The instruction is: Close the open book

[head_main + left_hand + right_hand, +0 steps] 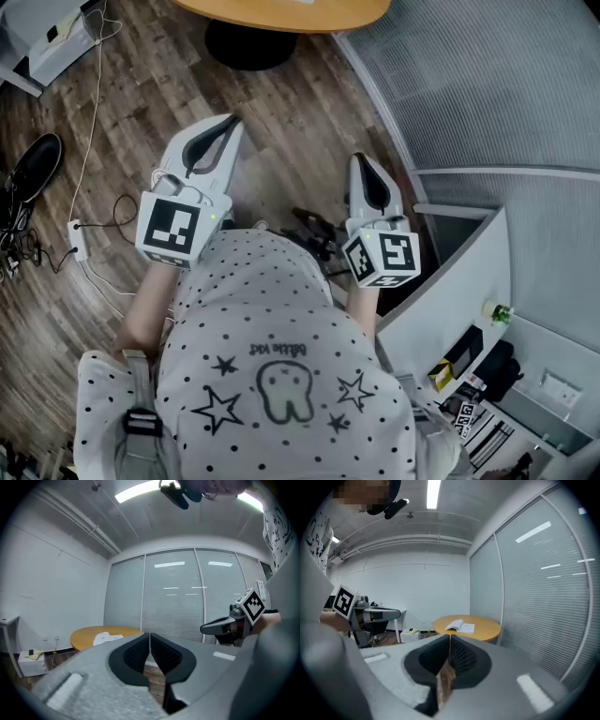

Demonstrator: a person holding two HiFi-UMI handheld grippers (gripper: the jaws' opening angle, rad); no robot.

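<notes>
Holding the left gripper (228,122) with its jaws pressed together on nothing, I am seeing the open book (107,638) ahead and to their left on the round table (84,635), well apart; the right gripper (362,161), likewise closed and empty, is pointing almost straight at it, so I am judging it better placed.

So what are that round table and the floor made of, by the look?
Round table: probably wood or wood-look laminate, smooth, even honey colour, no clear grain. Floor: wood-pattern planks, grey-brown with visible grain and seams; possibly laminate or vinyl rather than timber.
</notes>
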